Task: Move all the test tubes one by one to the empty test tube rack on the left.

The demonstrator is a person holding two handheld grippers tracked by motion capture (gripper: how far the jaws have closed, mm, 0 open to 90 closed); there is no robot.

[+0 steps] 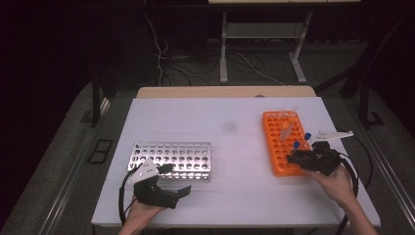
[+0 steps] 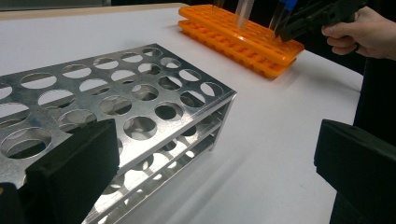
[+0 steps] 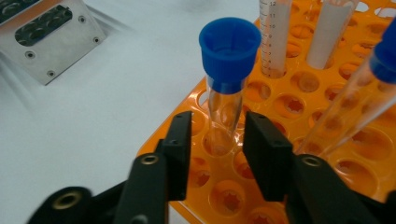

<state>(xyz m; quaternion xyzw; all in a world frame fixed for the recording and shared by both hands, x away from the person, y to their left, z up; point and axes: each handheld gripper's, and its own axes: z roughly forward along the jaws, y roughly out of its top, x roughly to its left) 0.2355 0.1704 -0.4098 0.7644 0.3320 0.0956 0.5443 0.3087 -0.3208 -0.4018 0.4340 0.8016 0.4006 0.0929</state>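
R gripper at blue-capped tube, orange rack.
Jaws spread either side of tube, not touching; tube upright in rack hole between them. L gripper wide apart, metal rack just ahead.

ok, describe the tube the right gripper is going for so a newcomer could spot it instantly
Start at the orange rack on the right side of the white table. At its near end, a clear tube stands upright in a hole between the open jaws of the right gripper. Unlike the capless tubes farther back, it has a blue cap; the other blue-capped tube leans.
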